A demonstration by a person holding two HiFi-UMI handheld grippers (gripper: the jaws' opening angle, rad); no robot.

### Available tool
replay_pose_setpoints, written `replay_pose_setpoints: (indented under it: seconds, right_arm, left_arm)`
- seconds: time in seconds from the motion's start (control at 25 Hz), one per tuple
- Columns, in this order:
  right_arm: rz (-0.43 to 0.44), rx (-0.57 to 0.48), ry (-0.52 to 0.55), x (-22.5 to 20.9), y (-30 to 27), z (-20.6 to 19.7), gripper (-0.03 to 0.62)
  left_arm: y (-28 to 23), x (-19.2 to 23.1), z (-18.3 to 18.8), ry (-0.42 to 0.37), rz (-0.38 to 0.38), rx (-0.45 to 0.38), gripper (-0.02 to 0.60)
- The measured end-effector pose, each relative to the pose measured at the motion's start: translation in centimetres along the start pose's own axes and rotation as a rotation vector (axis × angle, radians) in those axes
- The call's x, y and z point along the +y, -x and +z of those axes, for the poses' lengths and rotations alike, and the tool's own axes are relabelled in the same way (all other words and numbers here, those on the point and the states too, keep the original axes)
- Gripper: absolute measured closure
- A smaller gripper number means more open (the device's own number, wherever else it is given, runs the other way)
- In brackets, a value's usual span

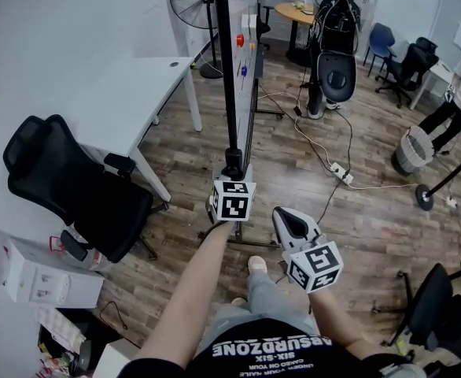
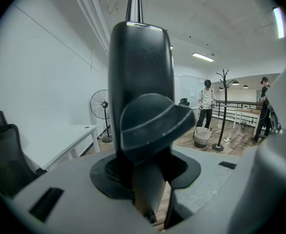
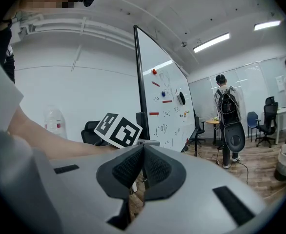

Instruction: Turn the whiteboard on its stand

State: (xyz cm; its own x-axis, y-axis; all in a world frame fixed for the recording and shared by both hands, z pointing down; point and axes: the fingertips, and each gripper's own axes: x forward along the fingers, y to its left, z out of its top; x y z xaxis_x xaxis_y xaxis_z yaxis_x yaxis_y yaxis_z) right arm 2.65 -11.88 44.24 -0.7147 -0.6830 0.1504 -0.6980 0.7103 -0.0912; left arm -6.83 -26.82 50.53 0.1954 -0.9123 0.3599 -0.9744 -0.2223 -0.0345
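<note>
Whiteboard [image 3: 166,99]: upright, edge-on just beyond the left jaws | left gripper [image 1: 232,172]: clenched around its stand's black upright post [image 2: 138,72] | right gripper [image 3: 143,167]: jaws pressed together; nothing between them

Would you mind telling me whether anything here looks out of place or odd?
A power strip and its white cable lie loose across the wooden floor beside the whiteboard stand, where feet or the stand could catch them. Nothing else stands out.
</note>
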Motion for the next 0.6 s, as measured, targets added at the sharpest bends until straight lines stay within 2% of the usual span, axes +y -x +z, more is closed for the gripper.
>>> replay_pose_setpoints:
  seconds: [0.6]
  right_arm:
    - [-0.011,-0.003,-0.019,1.1,3.3,-1.3,0.595]
  left_arm:
    - [5.2,-5.3,-1.7,0.013,-0.043,-0.034,0.423]
